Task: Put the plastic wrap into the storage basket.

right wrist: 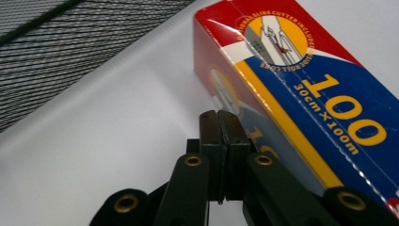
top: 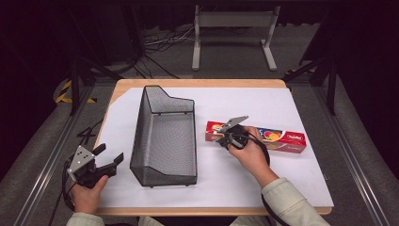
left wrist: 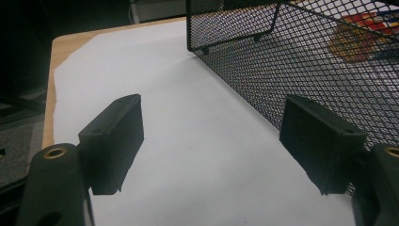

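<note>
Red box [right wrist: 301, 89] — right gripper [right wrist: 219, 123] closed beside it.

A long, narrow cling-film box [top: 263, 136] lies flat on the white sheet covering the table, lengthwise across it, to the right of the black mesh basket and apart from it. It is closed, printed red at the ends with a blue middle, a yellow stripe and a round emblem. In the right gripper view its near end [right wrist: 282, 70] shows a large yellow "100", "30cm×100m", and a round yellow badge reading "slide cutter included".
</note>
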### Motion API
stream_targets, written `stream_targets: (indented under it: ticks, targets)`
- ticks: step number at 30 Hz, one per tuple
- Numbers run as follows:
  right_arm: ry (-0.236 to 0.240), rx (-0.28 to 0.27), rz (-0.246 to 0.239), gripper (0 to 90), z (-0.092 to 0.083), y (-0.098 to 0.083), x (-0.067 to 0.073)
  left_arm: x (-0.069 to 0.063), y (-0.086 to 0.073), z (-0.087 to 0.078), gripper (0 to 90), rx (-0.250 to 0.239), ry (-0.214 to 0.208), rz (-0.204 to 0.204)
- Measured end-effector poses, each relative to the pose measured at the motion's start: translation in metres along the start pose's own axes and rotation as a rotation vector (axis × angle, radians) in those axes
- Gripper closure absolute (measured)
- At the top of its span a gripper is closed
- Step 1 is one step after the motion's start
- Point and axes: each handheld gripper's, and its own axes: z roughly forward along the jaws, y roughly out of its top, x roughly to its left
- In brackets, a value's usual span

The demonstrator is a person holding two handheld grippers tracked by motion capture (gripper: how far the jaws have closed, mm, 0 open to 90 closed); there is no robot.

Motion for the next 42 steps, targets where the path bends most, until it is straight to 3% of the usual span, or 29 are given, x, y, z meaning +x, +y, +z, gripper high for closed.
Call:
stream_targets:
  ticks: [4, 16, 28, 42]
  targets:
    - [0.018, -0.009, -0.012, 90.0, -0.012, -0.001, 0.0, 0.0, 0.0, 0.0, 22.9, -0.001, 0.0, 0.0]
    - [-0.013, -0.033, 0.05, 90.0, -0.055, -0.012, -0.03, -0.001, 0.001, 0.002, 22.9, 0.006, -0.002, 0.002]
    - [-0.078, -0.057, 0.125, 90.0, -0.084, -0.023, -0.067, -0.002, 0.001, 0.002, 22.9, 0.008, -0.002, 0.004]
    - [-0.18, -0.024, 0.226, 90.0, -0.101, -0.037, -0.117, -0.002, 0.001, 0.002, 22.9, 0.015, -0.001, 0.009]
